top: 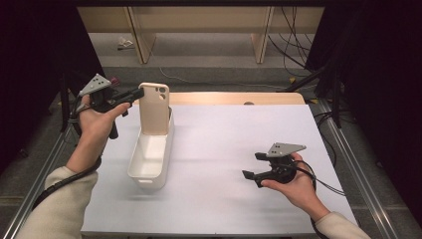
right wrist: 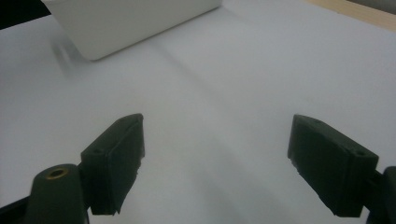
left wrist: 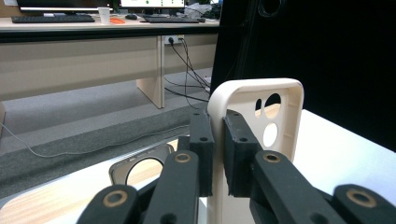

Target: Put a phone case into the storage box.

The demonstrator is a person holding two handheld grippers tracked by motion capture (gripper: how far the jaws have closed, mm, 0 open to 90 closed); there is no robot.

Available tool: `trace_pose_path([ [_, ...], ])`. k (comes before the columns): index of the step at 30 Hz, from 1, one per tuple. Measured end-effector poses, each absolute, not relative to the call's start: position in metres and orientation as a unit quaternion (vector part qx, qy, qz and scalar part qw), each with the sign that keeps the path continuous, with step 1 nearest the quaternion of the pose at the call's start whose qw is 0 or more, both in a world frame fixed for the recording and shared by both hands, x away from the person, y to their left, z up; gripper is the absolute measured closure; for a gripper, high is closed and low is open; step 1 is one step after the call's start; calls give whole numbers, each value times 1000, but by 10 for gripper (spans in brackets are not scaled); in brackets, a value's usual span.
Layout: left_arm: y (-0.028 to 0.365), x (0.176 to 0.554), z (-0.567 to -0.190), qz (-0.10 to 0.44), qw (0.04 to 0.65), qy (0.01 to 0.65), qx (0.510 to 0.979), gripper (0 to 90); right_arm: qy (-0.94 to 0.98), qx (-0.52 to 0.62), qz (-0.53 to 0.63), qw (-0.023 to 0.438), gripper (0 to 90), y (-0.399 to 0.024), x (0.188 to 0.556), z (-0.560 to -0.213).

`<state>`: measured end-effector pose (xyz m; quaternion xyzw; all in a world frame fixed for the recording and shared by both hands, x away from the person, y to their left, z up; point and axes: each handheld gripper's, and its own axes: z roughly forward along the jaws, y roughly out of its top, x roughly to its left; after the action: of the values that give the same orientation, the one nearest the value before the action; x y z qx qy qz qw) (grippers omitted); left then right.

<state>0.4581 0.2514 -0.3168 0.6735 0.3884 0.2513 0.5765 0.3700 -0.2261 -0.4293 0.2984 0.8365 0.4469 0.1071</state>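
A beige phone case point(top: 155, 108) stands upright with its lower end inside the far end of a long white bin point(top: 149, 158) on the table. My left gripper point(top: 138, 93) is shut on the case's upper left edge, near the camera holes. In the left gripper view the case point(left wrist: 275, 140) rises between my two black jaws, pinched at its rim point(left wrist: 217, 122). My right gripper point(top: 254, 165) hovers low over the white table at the right, open and with nothing between its fingers point(right wrist: 116, 158). The bin's corner point(right wrist: 130, 23) lies ahead of it.
The white table surface point(top: 224, 149) has a wooden strip point(top: 234, 98) along its far edge. Metal rails point(top: 343, 144) run along both sides. Another case-like frame point(left wrist: 140, 165) lies on the table behind my left jaws. Desk legs and cables stand on the floor beyond.
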Motion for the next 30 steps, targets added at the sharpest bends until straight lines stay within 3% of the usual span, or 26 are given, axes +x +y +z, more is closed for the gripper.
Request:
trace_pose_path([
  [30, 256, 470, -329, 263, 567, 390, 676, 828, 835, 298, 450, 108, 198, -227, 370, -429],
])
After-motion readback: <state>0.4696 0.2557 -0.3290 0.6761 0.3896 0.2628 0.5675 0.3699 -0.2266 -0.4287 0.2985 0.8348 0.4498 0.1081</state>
